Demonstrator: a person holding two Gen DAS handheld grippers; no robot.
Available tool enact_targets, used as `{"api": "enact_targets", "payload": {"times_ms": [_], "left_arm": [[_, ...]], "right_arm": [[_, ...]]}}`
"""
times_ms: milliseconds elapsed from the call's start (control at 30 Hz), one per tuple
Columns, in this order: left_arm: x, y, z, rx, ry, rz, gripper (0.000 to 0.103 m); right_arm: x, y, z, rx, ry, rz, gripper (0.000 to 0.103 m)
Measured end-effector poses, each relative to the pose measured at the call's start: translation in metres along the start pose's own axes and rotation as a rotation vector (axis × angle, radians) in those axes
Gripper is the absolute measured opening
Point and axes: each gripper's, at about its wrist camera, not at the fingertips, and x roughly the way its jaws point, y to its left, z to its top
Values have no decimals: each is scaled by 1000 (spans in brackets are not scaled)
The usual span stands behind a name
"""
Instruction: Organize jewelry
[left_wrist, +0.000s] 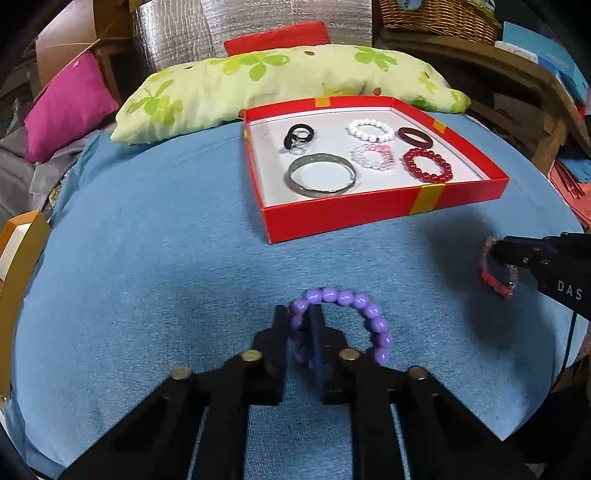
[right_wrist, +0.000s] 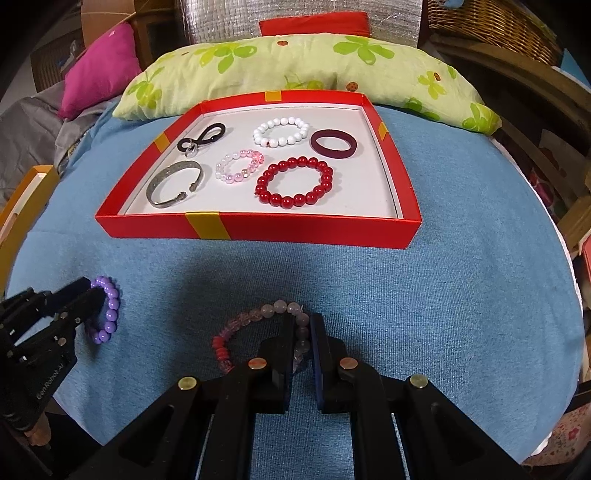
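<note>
1. The left hand-held gripper (left_wrist: 300, 325) is clamped on one side of the purple bead bracelet (left_wrist: 347, 297), ready, I judge, to carry it off the blue cloth (left_wrist: 166, 258).
2. The right hand-held gripper (right_wrist: 303, 328) likewise pinches the pink-and-red bead bracelet (right_wrist: 251, 317).
3. The red box (right_wrist: 258, 229), beyond both, holds six pieces laid apart, probably for sorting: four bracelets or bangles right, two left.

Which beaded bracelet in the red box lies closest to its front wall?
The dark red beaded bracelet. The white one lies near the back, and the pink-and-clear one is smaller and further left.
</note>
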Motion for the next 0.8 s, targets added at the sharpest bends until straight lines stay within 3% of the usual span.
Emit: {"api": "enact_targets", "payload": {"times_ms": [367, 800], "left_arm": [[-12, -8, 3, 21, -33, -42, 10], [-15, 2, 4, -36, -41, -69, 10]], "right_arm": [[-4, 7, 2, 2, -26, 53, 9], [-8, 0, 4, 49, -48, 59, 9]]}}
